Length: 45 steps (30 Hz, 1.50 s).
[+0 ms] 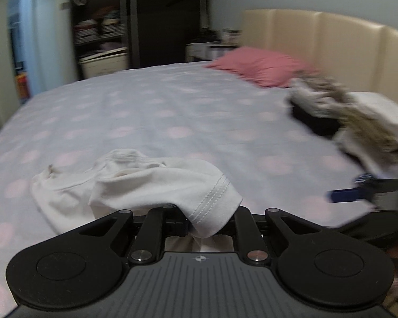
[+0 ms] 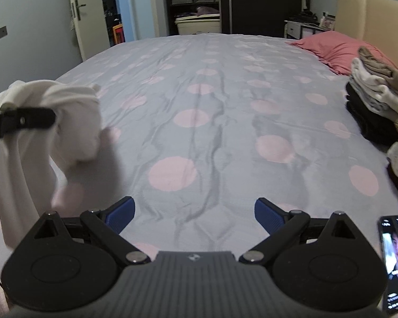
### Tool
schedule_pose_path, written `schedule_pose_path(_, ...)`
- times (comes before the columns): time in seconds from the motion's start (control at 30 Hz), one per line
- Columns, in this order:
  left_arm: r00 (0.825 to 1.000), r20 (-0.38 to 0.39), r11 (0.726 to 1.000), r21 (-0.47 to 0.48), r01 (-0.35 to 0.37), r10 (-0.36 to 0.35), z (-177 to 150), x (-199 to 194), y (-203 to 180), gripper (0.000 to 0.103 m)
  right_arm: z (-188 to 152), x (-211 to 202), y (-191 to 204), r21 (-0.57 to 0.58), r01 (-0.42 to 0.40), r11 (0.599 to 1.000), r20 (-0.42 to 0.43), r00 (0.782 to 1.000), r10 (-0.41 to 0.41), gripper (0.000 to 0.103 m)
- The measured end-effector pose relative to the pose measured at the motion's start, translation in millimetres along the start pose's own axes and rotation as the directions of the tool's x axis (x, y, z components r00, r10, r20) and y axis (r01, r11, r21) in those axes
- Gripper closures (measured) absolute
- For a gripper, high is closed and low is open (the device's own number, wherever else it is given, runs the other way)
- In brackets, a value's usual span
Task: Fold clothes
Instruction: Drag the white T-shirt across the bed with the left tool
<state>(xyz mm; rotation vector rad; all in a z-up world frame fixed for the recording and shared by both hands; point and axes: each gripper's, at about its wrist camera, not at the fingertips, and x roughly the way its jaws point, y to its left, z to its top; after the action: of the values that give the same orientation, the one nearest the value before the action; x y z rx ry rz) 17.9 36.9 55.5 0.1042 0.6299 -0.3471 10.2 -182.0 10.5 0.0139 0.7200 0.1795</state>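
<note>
progress: looks like a good chunk is done already, there's a pile of folded clothes (image 2: pixel 376 98) stacked at the right edge of the bed (image 2: pixel 199 92) near the pink pillow (image 2: pixel 337 50), and a looser heap right beside it nearer the foot of the view, can't tell if that bit is folded or waiting

current piece: white garment (image 1: pixel 151 182), not folded at all yet, so pretty much the whole fold is left on this one

left tool (image 1: pixel 199 220): pressed together on the stitched hem of the white garment, cloth is draped right over the tips

right tool (image 2: pixel 195 212): spread wide, blue pads apart, holding nothing, over the bare middle of the bed

where it is: near the left side of the bed, one end lifted by the left tool, the rest trailing down onto the spotted sheet

how it looks: thin cotton-ish knit, scrunched and bunched up, hem visible, soft and floppy

other stuff: phone (image 2: pixel 395 265) with a video playing, at the near right edge
</note>
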Motion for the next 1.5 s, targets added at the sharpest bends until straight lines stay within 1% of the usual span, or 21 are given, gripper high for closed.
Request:
schedule_pose_path(0.1,0.994,0.008,0.994,0.013,0.112,-0.112,-0.6,-4.3,-37.9,0.092,0.1,-9.9,-16.6,0.028,0.024,0.999,0.01,1.0,-0.024,0.005)
schedule_pose_path(0.17,0.983,-0.01,0.982,0.033,0.185,-0.185,-2.3,-6.6,-61.5,0.092,-0.6,-15.9,-29.6,0.048,0.041,0.998,0.013,0.999,-0.041,0.005)
schedule_pose_path(0.23,0.973,-0.046,0.973,0.053,0.226,-0.224,-8.4,-6.7,-80.2,0.092,-4.1,-19.4,-41.2,0.06,0.066,0.996,0.007,0.998,-0.066,0.005)
schedule_pose_path(0.3,0.965,-0.092,0.965,0.07,0.252,-0.245,-13.3,-2.3,-90.8,0.092,-8.6,-22.1,-51.9,0.073,0.088,0.993,-0.002,0.996,-0.089,0.005)
schedule_pose_path(0.37,0.951,-0.131,0.957,0.043,0.287,-0.279,-18.6,0.9,-93.7,0.092,-13.0,-21.7,-58.6,0.082,0.082,0.993,-0.023,0.996,-0.081,0.005)
schedule_pose_path(0.43,0.957,-0.138,0.962,0.065,0.265,-0.254,-25.7,1.5,-97.3,0.092,-17.8,-21.1,-60.6,0.078,0.084,0.993,-0.036,0.996,-0.081,0.005)
schedule_pose_path(0.5,0.957,-0.151,0.965,0.058,0.257,-0.246,-30.6,3.9,-99.5,0.09,-21.8,-20.2,-61.6,0.077,0.07,0.995,-0.044,0.997,-0.067,0.005)
schedule_pose_path(0.57,0.954,-0.166,0.964,0.049,0.261,-0.25,-32.6,4.5,-99.1,0.088,-24.5,-19.6,-59.6,0.075,0.054,0.996,-0.049,0.998,-0.051,0.005)
schedule_pose_path(0.6,0.953,-0.171,0.964,0.047,0.262,-0.251,-33.0,3.8,-99.1,0.084,-25.6,-19.4,-57.9,0.071,0.046,0.996,-0.051,0.998,-0.042,0.005)
schedule_pose_path(0.7,0.952,-0.167,0.962,0.05,0.267,-0.256,-36.0,-5.1,-98.1,0.078,-28.0,-19.5,-53.1,0.061,0.023,0.998,-0.053,0.998,-0.02,0.005)
schedule_pose_path(0.77,0.955,-0.162,0.964,0.058,0.26,-0.248,-37.5,-8.8,-95.2,0.075,-28.9,-19.7,-51.3,0.071,0.004,0.997,-0.052,0.999,0.0,0.005)
schedule_pose_path(0.87,0.959,-0.149,0.968,0.03,0.249,-0.242,-40.5,-14.8,-85.5,0.065,-30.1,-17.8,-51.4,0.107,-0.048,0.993,-0.058,0.997,0.054,0.005)
schedule_pose_path(0.93,0.962,-0.142,0.971,0.005,0.237,-0.234,-42.4,-17.4,-78.6,0.065,-31.1,-17.4,-48.8,0.121,-0.073,0.99,-0.066,0.995,0.081,0.006)
schedule_pose_path(1.1,0.976,-0.113,0.982,-0.043,0.183,-0.187,-43.6,-22.5,-63.7,0.063,-31.2,-15.1,-39.8,0.107,-0.103,0.989,-0.076,0.991,0.111,0.007)
schedule_pose_path(1.13,0.978,-0.107,0.983,-0.054,0.173,-0.178,-43.8,-23.4,-60.5,0.066,-31.4,-15.1,-37.8,0.102,-0.107,0.989,-0.079,0.99,0.115,0.007)
schedule_pose_path(1.2,0.982,-0.106,0.985,-0.091,0.147,-0.157,-44.3,-24.0,-51.4,0.09,-31.5,-15.0,-33.9,0.091,-0.117,0.989,-0.082,0.989,0.124,0.007)
schedule_pose_path(1.27,0.986,-0.115,0.987,-0.12,0.104,-0.118,-44.8,-24.7,-41.7,0.092,-31.9,-14.6,-29.2,0.077,-0.127,0.989,-0.087,0.987,0.134,0.008)
schedule_pose_path(1.33,0.987,-0.127,0.986,-0.145,0.083,-0.102,-46.4,-26.9,-32.5,0.094,-32.0,-14.2,-25.6,0.061,-0.128,0.99,-0.091,0.987,0.133,0.01)
schedule_pose_path(1.4,0.986,-0.15,0.987,-0.153,0.054,-0.078,-49.8,-29.1,-24.4,0.096,-31.9,-13.8,-23.5,0.047,-0.124,0.991,-0.093,0.987,0.128,0.01)
schedule_pose_path(1.5,0.98,-0.197,0.991,-0.137,0.003,-0.031,-56.6,-31.4,-15.4,0.098,-31.9,-12.3,-20.0,0.035,-0.125,0.992,-0.101,0.987,0.128,0.01)
